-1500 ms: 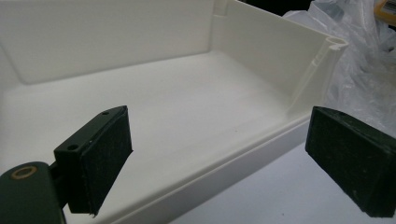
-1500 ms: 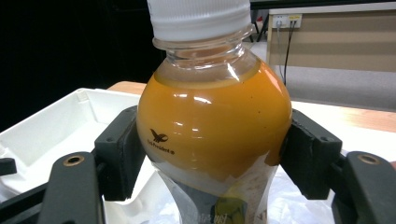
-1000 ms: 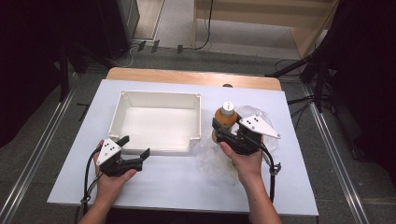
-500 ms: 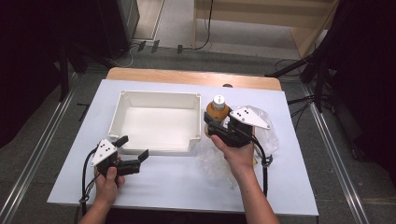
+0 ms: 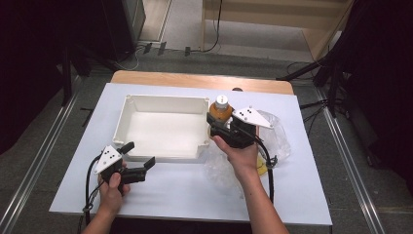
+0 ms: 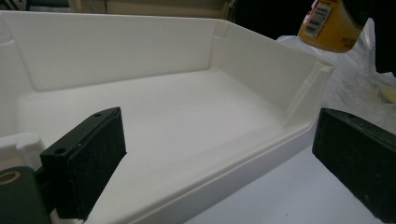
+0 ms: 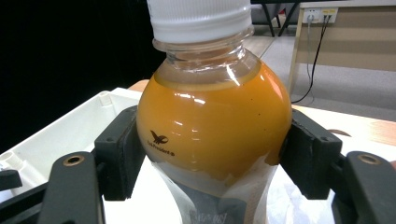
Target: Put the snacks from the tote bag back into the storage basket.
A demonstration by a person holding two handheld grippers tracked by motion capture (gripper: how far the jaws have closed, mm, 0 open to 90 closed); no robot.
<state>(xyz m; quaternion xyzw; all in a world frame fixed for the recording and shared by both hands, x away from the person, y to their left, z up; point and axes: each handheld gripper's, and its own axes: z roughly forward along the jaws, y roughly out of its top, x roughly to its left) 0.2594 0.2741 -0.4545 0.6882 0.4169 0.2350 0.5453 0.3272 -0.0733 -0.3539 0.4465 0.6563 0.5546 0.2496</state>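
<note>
A small bottle of orange juice (image 5: 220, 109) with a white cap is held upright just above the right rim of the white bin (image 5: 146, 104). My right gripper (image 5: 218, 125) is shut on the bottle (image 7: 212, 126), its pads pressing the round shoulder from both sides. In the left gripper view the bottle (image 6: 329, 25) hangs at the top right, past the bin wall (image 6: 266, 70). My left gripper (image 5: 139, 157) is open at the bin's front left corner, one jaw over the rim (image 6: 210, 182), nothing between its pads.
A crumpled clear plastic bag (image 5: 275, 134) lies on the white table (image 5: 195, 195) right of the bin, with something yellow (image 5: 263, 168) under my right wrist. Cables trail from both grippers. The bin's floor (image 5: 160, 131) is bare.
My right gripper has carried the bottle leftward and a little up, from over the plastic bag to the bin's right rim. The left gripper has stayed put.
</note>
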